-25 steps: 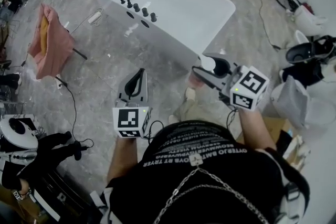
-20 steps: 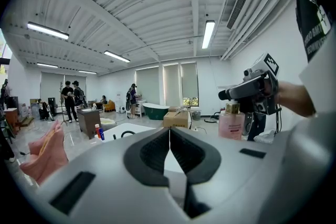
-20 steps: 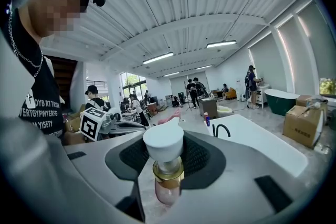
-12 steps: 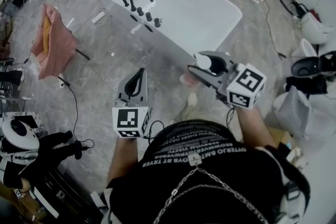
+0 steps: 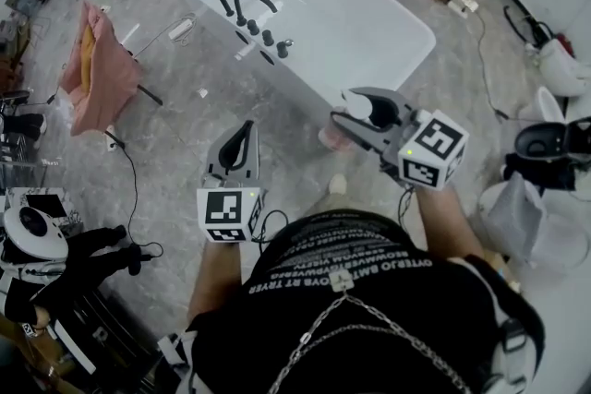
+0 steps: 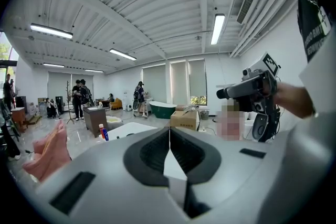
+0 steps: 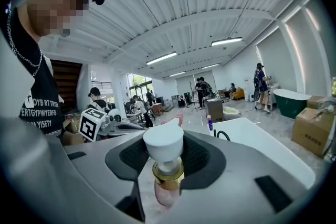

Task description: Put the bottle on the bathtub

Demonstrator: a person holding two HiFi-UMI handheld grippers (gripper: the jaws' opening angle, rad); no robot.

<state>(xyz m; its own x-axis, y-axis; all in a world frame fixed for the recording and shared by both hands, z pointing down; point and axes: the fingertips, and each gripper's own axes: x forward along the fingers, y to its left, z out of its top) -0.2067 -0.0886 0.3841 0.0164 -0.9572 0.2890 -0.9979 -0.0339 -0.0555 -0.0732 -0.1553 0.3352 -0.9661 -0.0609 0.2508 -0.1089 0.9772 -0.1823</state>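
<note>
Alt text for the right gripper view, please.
The right tongs clamp a pink bottle with a white cap and gold collar. Beyond them lies the white bathtub with a black faucet, in a large room with people standing.

Top: black shirt point(image 5: 369, 258), white lettering.
Neck: silver chain point(image 5: 397, 332).
Hands: left gripper point(image 5: 246, 126), right gripper point(image 5: 349, 112), grey shells, black pads, white cubes, black square markers.
</note>
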